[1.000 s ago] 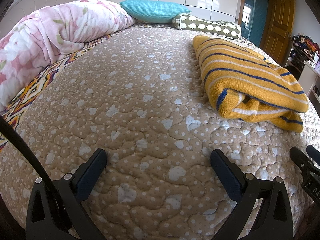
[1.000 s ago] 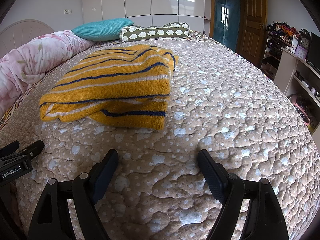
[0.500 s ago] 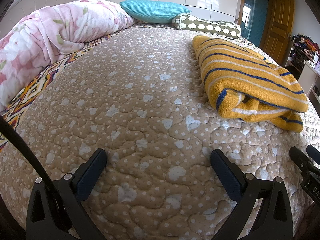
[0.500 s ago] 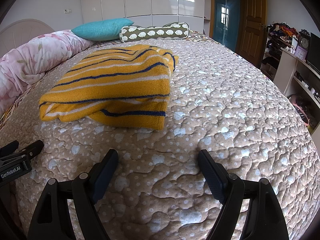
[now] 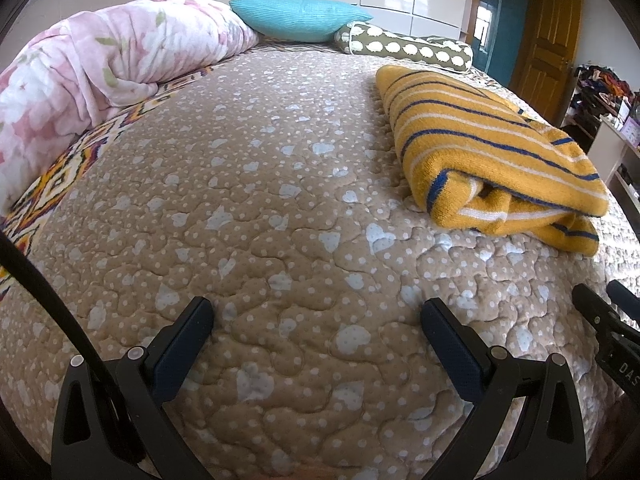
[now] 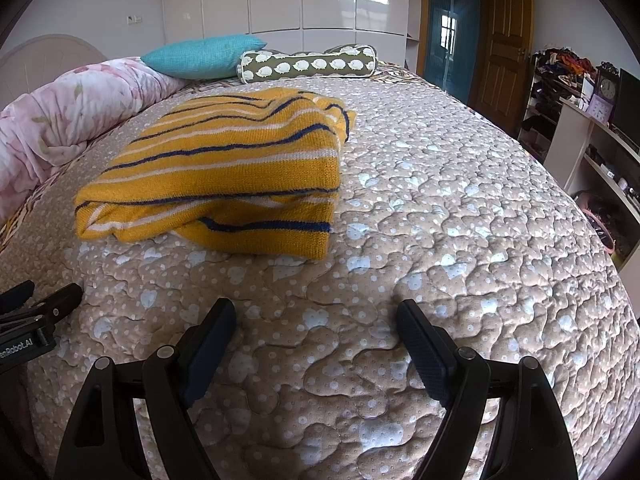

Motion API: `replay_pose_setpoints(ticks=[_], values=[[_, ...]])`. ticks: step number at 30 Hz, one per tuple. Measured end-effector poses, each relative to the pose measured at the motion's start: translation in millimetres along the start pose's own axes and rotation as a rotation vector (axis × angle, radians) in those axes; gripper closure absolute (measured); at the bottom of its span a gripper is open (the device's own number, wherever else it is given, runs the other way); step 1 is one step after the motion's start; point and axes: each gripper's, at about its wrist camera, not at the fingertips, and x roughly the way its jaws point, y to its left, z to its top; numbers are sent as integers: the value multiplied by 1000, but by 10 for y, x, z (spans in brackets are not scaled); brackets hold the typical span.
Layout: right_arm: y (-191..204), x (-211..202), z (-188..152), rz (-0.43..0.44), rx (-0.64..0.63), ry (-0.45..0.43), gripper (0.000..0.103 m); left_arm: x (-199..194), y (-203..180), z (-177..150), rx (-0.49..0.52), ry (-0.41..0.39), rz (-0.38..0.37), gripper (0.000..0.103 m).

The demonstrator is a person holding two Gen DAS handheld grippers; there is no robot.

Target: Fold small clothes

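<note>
A yellow knit sweater point(image 6: 236, 176) with blue and white stripes lies folded in a thick bundle on the tan quilted bedspread point(image 6: 440, 220). It also shows in the left wrist view point(image 5: 492, 148), at the right. My left gripper point(image 5: 316, 316) is open and empty, low over the bedspread, to the left of and nearer than the sweater. My right gripper point(image 6: 316, 316) is open and empty, just in front of the sweater's near edge. Each gripper shows at the edge of the other's view.
A rolled pink floral duvet point(image 5: 100, 64) lies along the left side. A teal pillow point(image 5: 300, 16) and a green bolster point(image 5: 408, 46) lie at the head. A white shelf unit point(image 6: 592, 152) stands right of the bed, by a wooden door point(image 6: 504, 40).
</note>
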Motion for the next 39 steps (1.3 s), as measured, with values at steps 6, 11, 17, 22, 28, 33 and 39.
replay_pose_setpoints(ticks=[6, 11, 17, 22, 28, 33, 39], values=[[6, 18, 6, -9, -6, 1, 16, -2, -4, -3, -2, -1, 0, 0], [12, 14, -3, -23, -5, 1, 14, -3, -3, -5, -1, -2, -1, 0], [2, 25, 2, -26, -7, 0, 13, -4, 0, -7, -2, -2, -1, 0], [6, 22, 1, -25, -7, 0, 13, -3, 0, -2, -2, -3, -1, 0], [5, 23, 0, -25, -8, 0, 13, -4, -1, -5, -2, -3, -1, 0], [5, 23, -1, -25, -8, 0, 13, -6, -3, -8, -2, -3, -1, 0], [2, 26, -1, -25, -8, 0, 13, -2, -6, -4, 2, -3, 2, 0]])
